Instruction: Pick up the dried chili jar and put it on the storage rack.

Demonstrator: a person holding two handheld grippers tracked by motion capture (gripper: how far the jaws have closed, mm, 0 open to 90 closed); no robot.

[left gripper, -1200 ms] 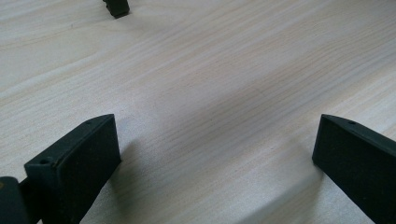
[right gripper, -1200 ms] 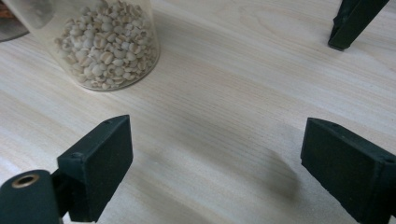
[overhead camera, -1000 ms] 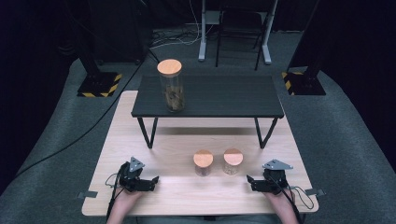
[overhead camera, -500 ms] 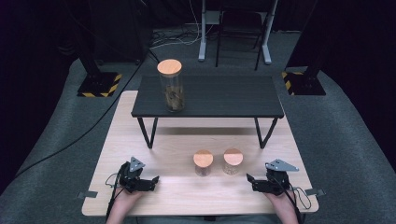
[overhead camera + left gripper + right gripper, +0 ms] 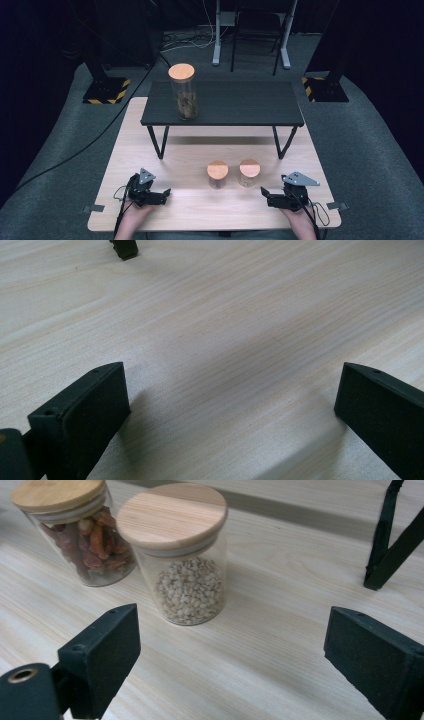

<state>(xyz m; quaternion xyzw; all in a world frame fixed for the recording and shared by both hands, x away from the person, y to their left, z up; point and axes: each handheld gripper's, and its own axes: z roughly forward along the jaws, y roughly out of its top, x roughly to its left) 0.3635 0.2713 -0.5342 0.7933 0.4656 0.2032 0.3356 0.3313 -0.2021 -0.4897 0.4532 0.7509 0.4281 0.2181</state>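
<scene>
Two small glass jars with wooden lids stand on the light wooden table (image 5: 150,150). One holds pale grains (image 5: 249,172) (image 5: 187,587), the other reddish pieces (image 5: 217,174) (image 5: 95,545). A tall jar (image 5: 182,95) with a wooden lid stands on the left part of the low black table (image 5: 240,102). My right gripper (image 5: 264,193) (image 5: 230,650) sits just right of the grain jar and points at it. It is open, its jaws have just been opening, and nothing is between them. My left gripper (image 5: 165,194) (image 5: 230,405) rests open near the front left, over bare wood.
The black table's thin legs (image 5: 156,142) (image 5: 390,540) stand on the wooden table behind the small jars, and one foot (image 5: 124,247) is in the left gripper view. Grey carpet, black stands and cables surround the table. Metal brackets (image 5: 94,208) mark the front corners.
My right gripper has risen slightly off the tabletop and shifted a little. The left gripper and the jars have not moved.
</scene>
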